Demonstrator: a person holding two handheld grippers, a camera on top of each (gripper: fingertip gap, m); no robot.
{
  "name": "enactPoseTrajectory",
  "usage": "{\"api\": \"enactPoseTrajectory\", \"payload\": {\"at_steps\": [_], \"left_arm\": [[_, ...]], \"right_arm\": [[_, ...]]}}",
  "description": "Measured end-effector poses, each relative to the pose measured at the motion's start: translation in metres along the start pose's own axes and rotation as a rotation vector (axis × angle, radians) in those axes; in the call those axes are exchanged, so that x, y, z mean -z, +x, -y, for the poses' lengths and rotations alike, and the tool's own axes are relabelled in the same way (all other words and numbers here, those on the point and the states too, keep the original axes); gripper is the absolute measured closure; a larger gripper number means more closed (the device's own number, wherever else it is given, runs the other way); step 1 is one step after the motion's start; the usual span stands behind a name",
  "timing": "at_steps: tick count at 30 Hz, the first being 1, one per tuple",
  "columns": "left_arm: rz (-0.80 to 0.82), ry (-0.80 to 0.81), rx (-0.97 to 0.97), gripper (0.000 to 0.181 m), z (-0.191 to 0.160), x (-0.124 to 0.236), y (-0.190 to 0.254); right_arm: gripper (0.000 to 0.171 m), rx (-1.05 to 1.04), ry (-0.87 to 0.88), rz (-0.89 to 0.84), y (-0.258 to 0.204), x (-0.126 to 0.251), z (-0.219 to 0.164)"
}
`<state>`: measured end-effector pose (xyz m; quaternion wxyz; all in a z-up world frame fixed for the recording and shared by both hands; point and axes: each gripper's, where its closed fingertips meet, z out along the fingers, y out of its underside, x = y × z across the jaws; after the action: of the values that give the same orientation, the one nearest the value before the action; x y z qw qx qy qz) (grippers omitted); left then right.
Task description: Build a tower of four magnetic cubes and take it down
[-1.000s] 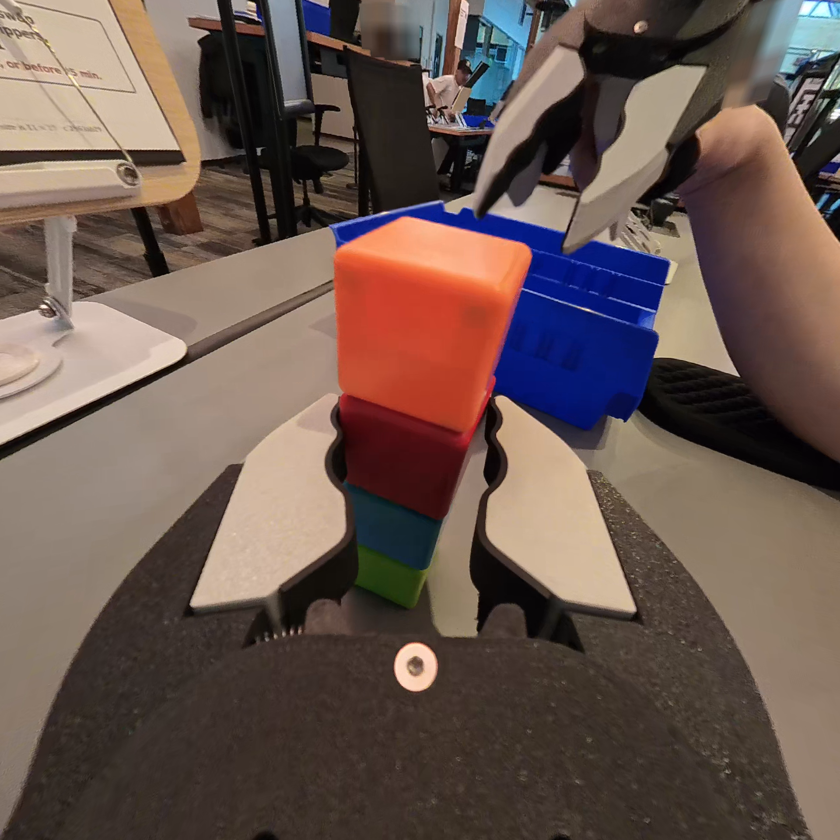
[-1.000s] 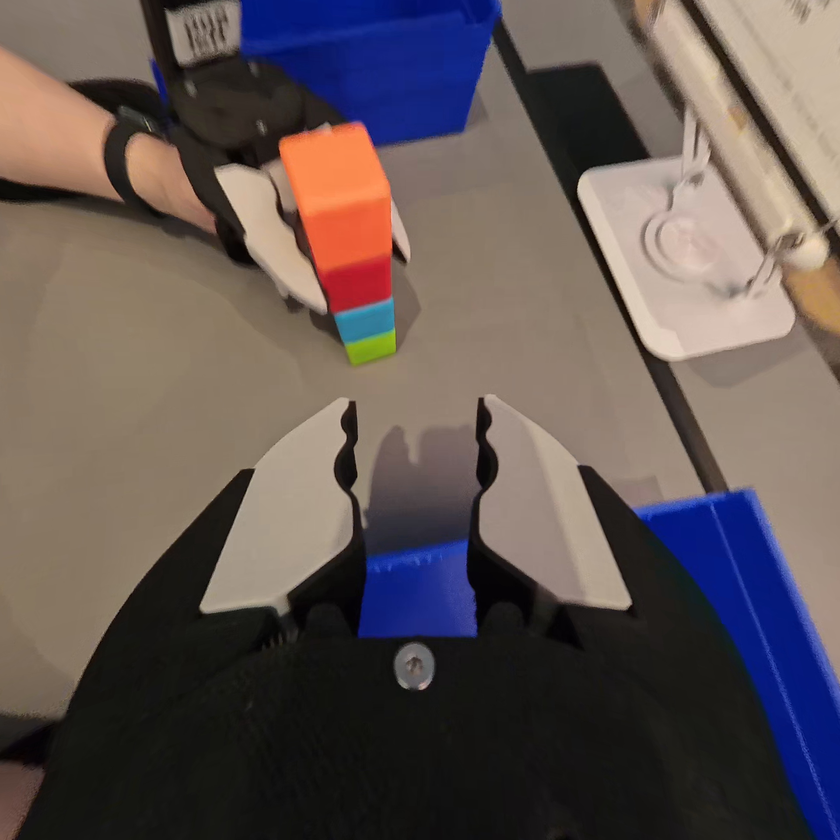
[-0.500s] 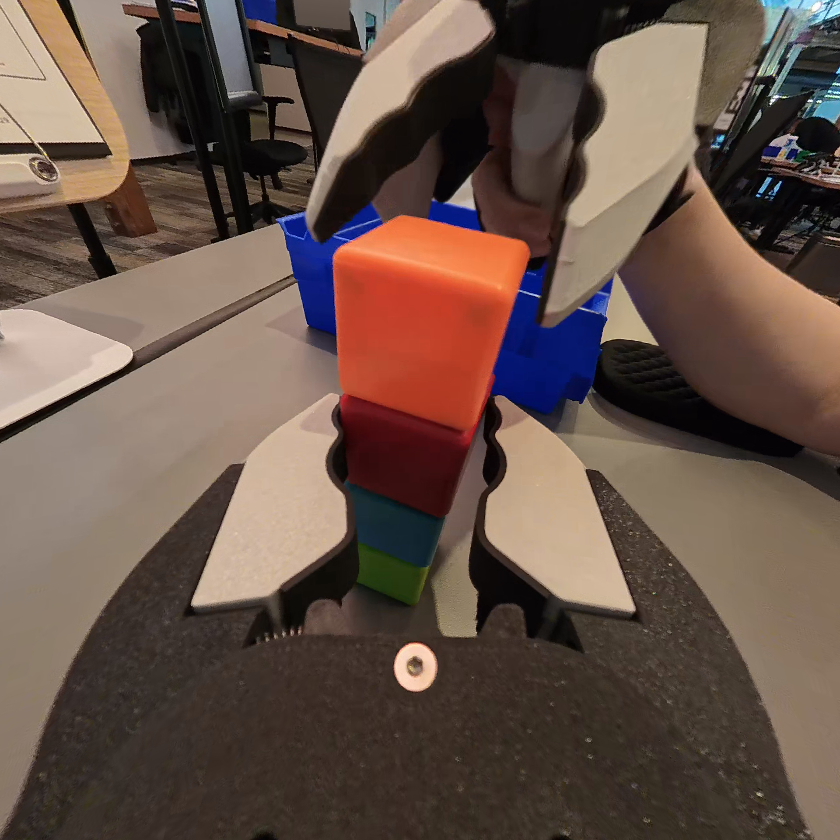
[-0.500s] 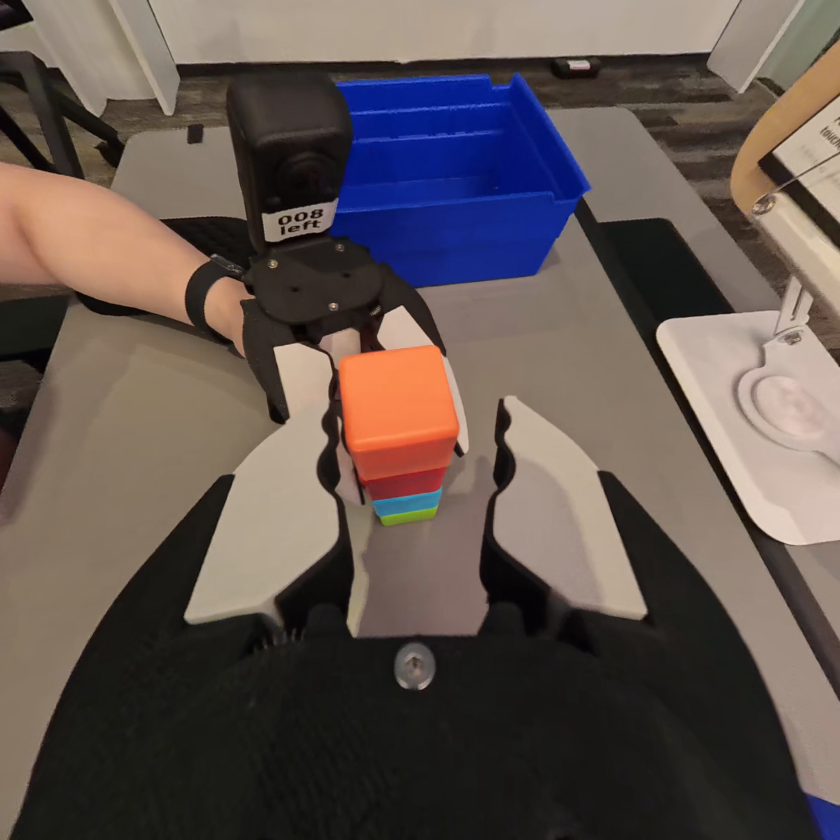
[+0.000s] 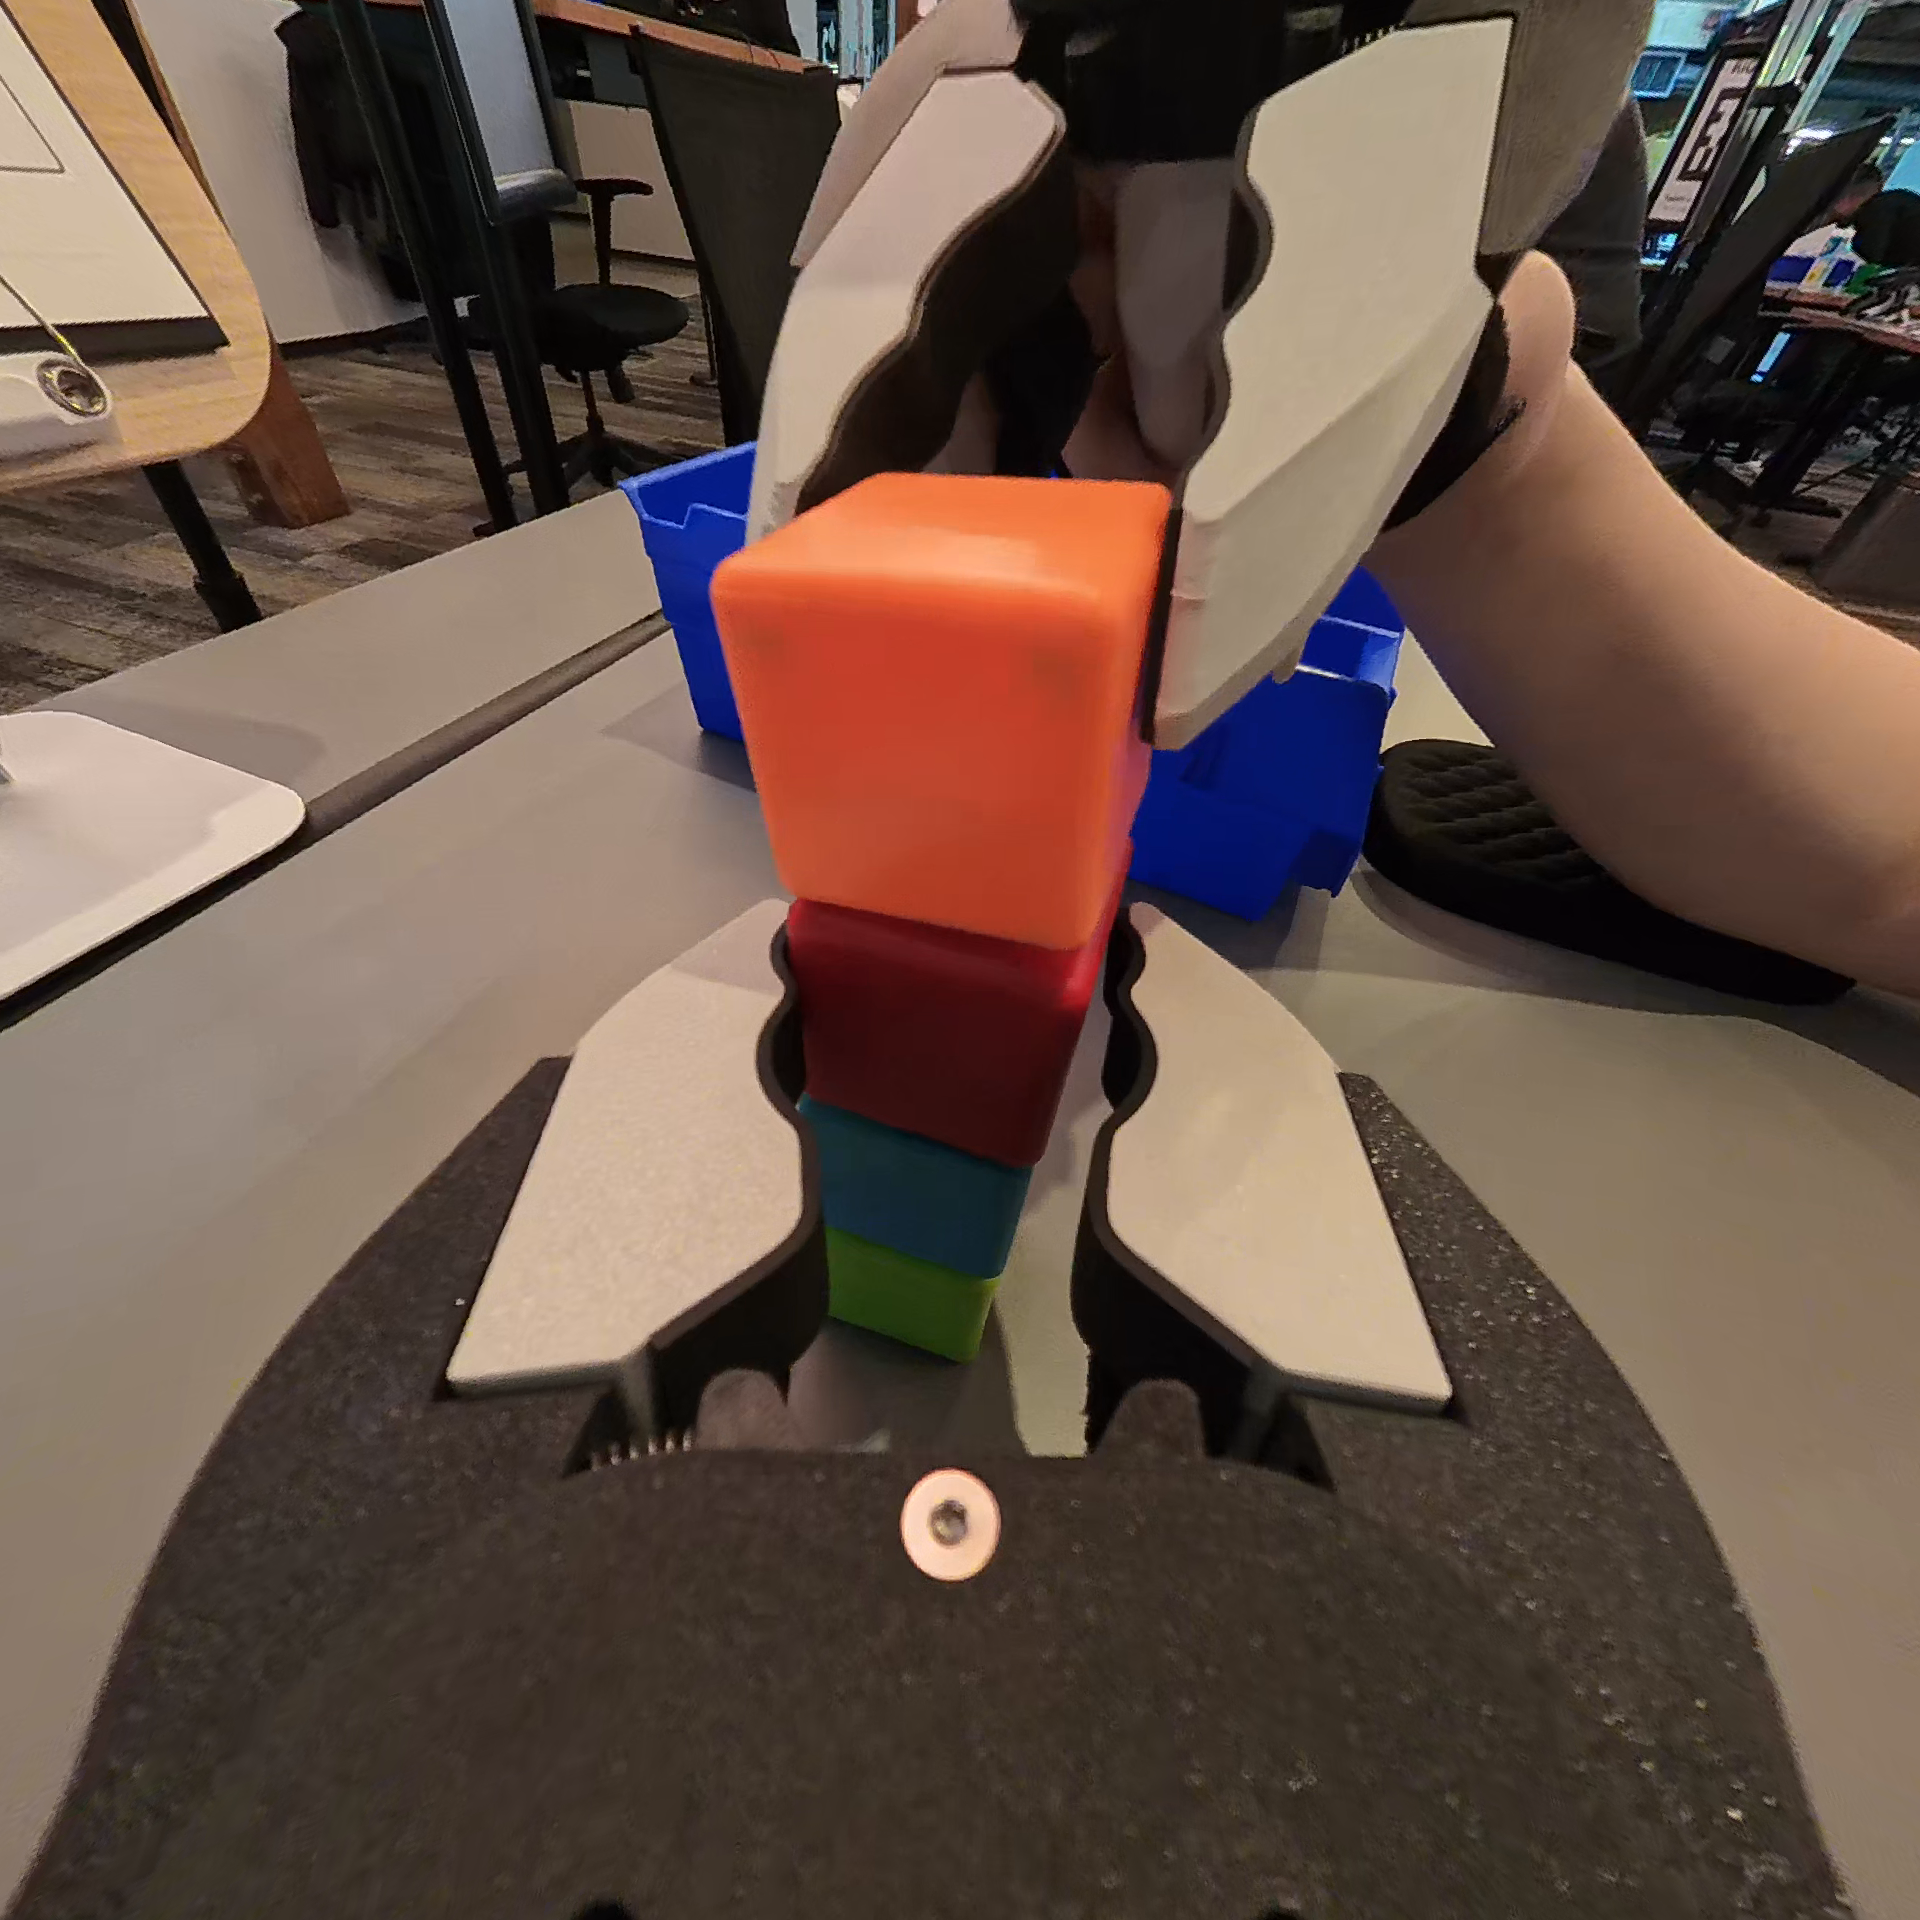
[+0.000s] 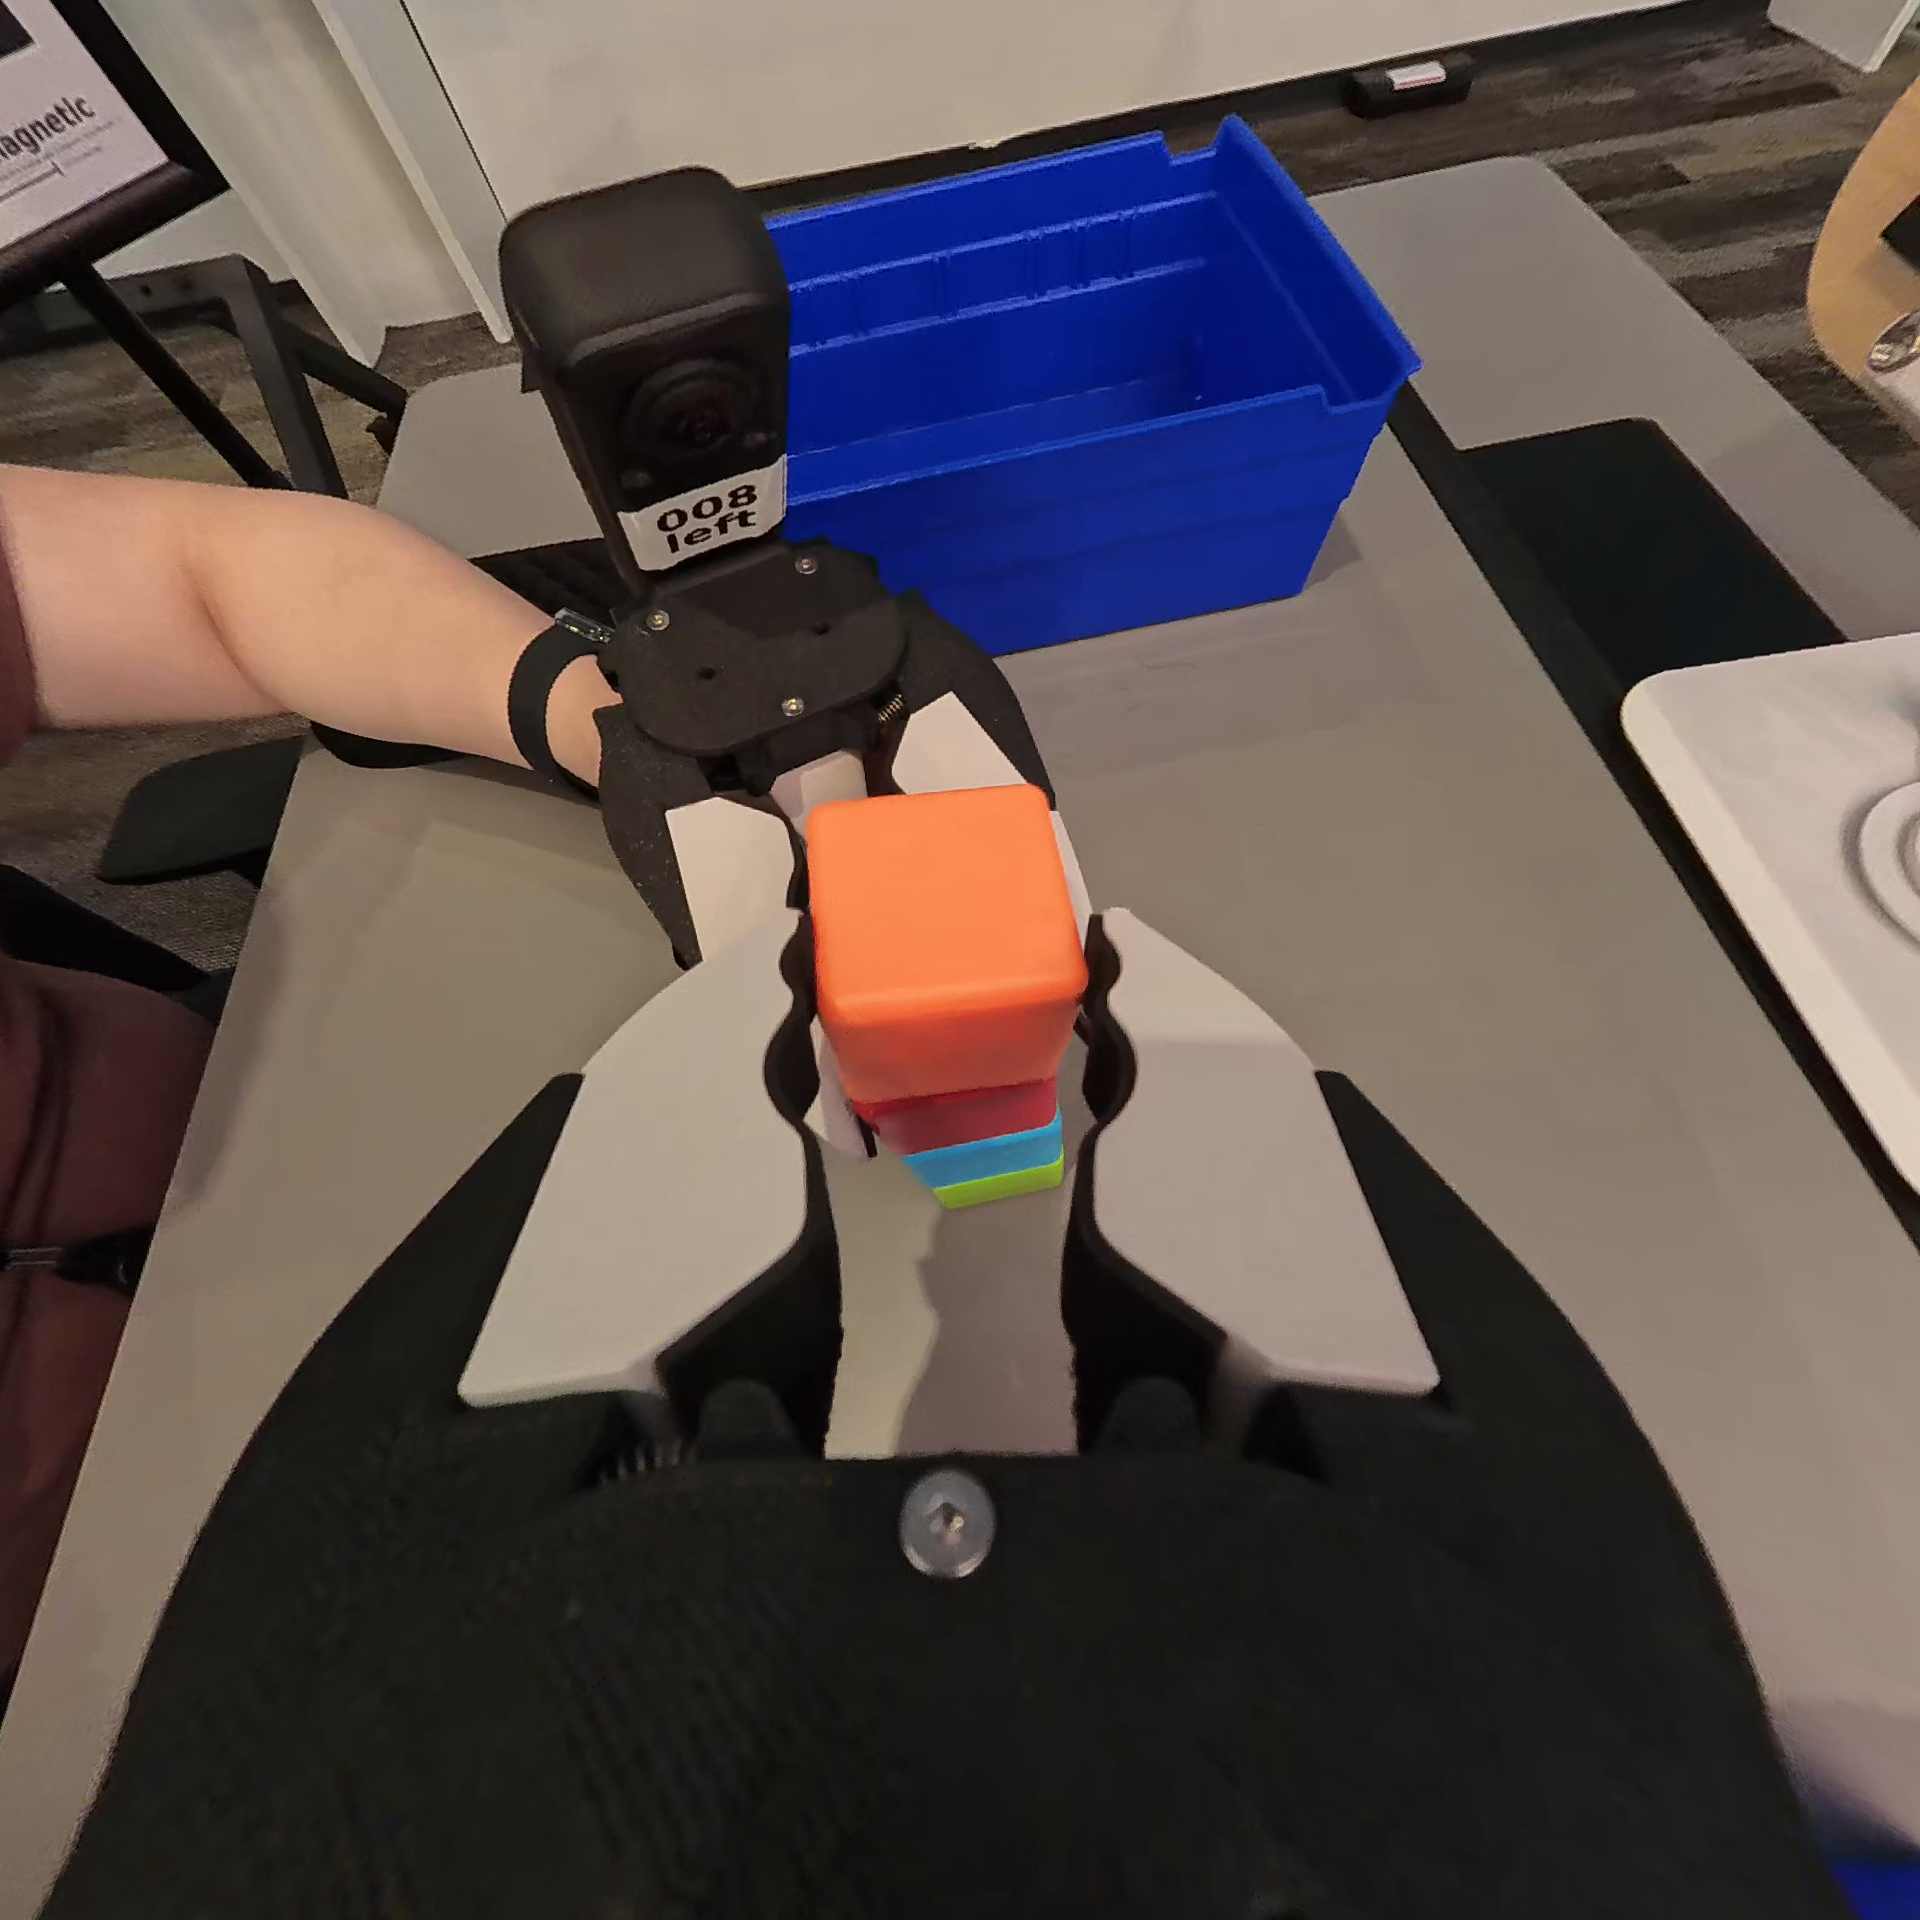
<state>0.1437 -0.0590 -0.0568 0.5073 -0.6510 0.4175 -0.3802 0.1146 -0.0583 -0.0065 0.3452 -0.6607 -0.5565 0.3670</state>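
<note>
A tower of four cubes stands on the grey table: orange point(image 5: 925, 727) on top, then red point(image 5: 925, 1039), blue point(image 5: 914, 1205) and green point(image 5: 904, 1299). My left gripper point(image 5: 945, 935) is low and level, shut on the red cube. My right gripper point(image 6: 948, 935) comes from above on the opposite side, its fingers point(image 5: 1330, 416) pressed against both sides of the orange cube point(image 6: 935, 904). In the right wrist view the red point(image 6: 966, 1107), blue point(image 6: 987, 1151) and green point(image 6: 997, 1187) cubes show as thin bands, and the left gripper's fingers point(image 6: 727, 873) sit behind the tower.
A blue bin point(image 6: 1039, 520) stands behind the left gripper; another blue bin point(image 5: 1247, 810) is behind the tower in the left wrist view. A white stand base point(image 6: 1766, 831) lies to the side. A black wrist pad point(image 5: 1507, 862) lies under the person's forearm. Left tips to right tips: about 5 cm.
My right gripper swung in over the tower, came down around the orange cube and narrowed onto it. My left gripper and the tower stayed where they were.
</note>
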Motion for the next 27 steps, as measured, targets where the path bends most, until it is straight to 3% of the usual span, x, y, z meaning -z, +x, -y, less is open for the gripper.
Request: {"api": "enactPoseTrajectory", "payload": {"at_steps": [7,11,15,21,27], "left_arm": [[-0.003,-0.008,0.008,0.126,0.0,-0.001,-0.001],[0.012,-0.014,0.008,0.127,0.0,-0.001,-0.001],[0.013,-0.019,0.008,0.127,-0.001,-0.001,-0.001],[0.011,-0.029,0.011,0.127,-0.001,-0.001,0.0],[0.013,-0.034,0.012,0.127,-0.001,-0.001,-0.001]], "right_arm": [[0.121,0.085,0.08,-0.125,0.007,0.033,0.021],[0.121,0.075,0.185,-0.468,0.043,0.123,0.036],[0.121,-0.162,0.068,-0.89,0.113,0.21,-0.032],[0.121,-0.416,-0.031,-0.774,0.168,0.173,-0.131],[0.121,-0.435,-0.235,-0.778,0.188,0.141,-0.191]]}}
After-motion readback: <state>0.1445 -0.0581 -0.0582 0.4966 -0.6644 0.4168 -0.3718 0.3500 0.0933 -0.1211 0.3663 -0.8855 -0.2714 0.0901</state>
